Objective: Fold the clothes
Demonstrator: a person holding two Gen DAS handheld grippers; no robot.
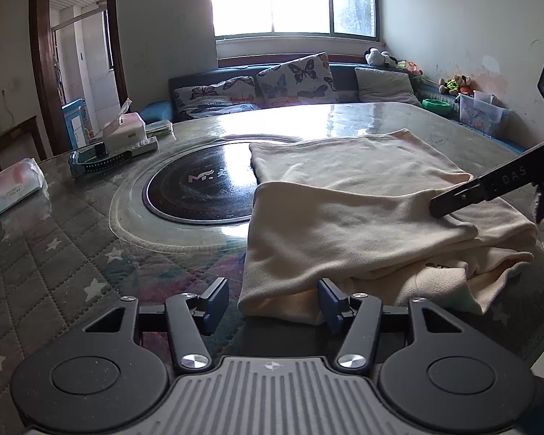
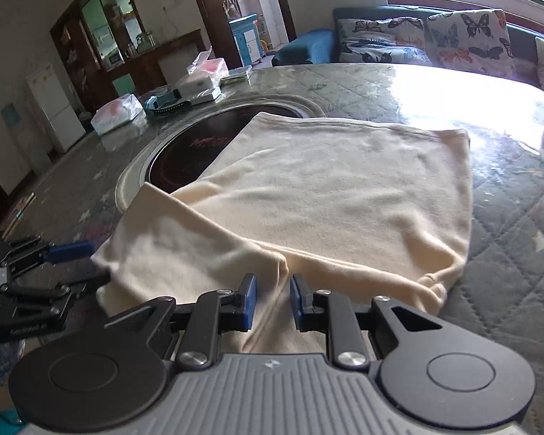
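Both grippers, left gripper (image 1: 273, 299) and right gripper (image 2: 273, 302), stand parted, releasing the cream folded fleece garment (image 2: 330, 188); withdraw level, sparing the fold

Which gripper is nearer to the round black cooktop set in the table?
Left. The left gripper sits at the cloth's near corner beside the cooktop; the right gripper is further along the cloth's near edge.

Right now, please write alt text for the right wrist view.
A cream garment lies partly folded on a quilted table. The right hand-held gripper is slightly open over its near edge, gripping nothing. The left hand-held gripper is at the cloth's left corner.
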